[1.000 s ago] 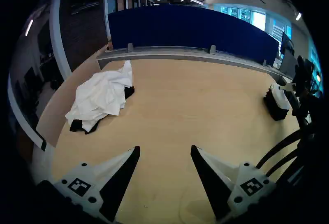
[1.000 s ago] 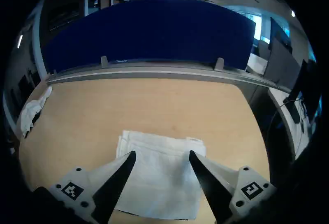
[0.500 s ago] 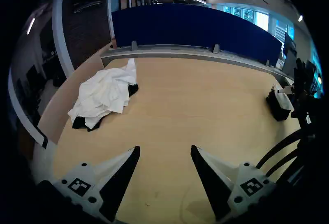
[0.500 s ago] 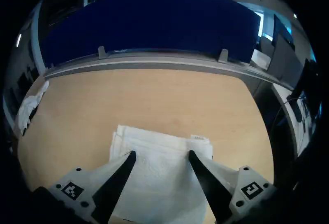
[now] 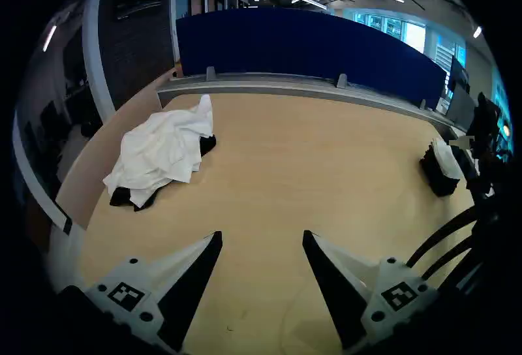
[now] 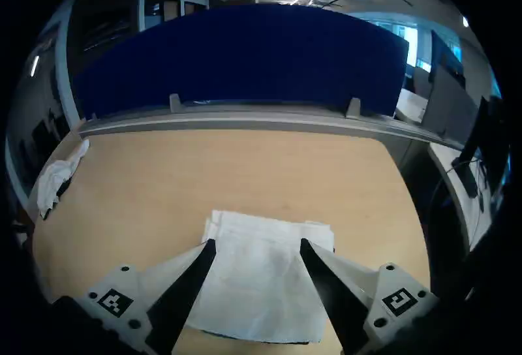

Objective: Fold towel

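As right gripper (image 6: 256, 242) pulled back, towel (image 6: 261, 290) stayed folded.

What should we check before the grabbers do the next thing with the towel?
1. Right gripper open: ok, fingers apart, nothing pinched.
2. Left gripper open: ok, fingers apart over bare table.
3. Folded towel lying flat: ok, it lies on the table in front of the right gripper.
4. Towel edges lined up: cannot tell, the fingers hide the near corners.
5. Right gripper touching the towel: cannot tell from this angle.
6. Crumpled white cloth out of the way: ok, it sits far off near the table's edge.
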`<state>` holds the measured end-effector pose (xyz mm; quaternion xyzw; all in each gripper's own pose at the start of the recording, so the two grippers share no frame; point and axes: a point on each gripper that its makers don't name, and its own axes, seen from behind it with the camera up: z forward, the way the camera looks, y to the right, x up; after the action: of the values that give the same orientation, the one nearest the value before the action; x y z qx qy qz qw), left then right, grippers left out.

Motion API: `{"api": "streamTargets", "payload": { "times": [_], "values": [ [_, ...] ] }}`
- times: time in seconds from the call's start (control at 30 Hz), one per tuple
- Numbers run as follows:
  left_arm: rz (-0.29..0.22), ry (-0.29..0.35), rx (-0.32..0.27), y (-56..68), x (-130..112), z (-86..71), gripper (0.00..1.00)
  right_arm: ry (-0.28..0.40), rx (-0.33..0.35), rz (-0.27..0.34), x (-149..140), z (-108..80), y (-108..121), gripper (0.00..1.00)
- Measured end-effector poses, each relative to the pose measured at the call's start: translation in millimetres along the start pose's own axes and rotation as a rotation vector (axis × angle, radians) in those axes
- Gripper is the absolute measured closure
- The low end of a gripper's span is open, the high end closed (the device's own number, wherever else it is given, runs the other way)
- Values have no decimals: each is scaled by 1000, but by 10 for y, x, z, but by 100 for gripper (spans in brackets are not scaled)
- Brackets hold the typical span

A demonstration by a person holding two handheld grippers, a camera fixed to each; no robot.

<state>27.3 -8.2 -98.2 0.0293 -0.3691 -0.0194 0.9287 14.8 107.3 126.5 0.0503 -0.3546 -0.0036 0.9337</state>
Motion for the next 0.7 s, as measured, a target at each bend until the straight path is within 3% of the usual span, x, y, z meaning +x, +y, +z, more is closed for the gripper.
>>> {"api": "streamTargets", "payload": {
  "times": [0.4,0.7],
  "values": [
    [-4,32,-31,9,113,35,9,97,-12,81,34,-619,-181,0],
    [-2,73,-52,-21,275,11,9,227,-25,130,110,-1056,-324,0]
  ]
}}
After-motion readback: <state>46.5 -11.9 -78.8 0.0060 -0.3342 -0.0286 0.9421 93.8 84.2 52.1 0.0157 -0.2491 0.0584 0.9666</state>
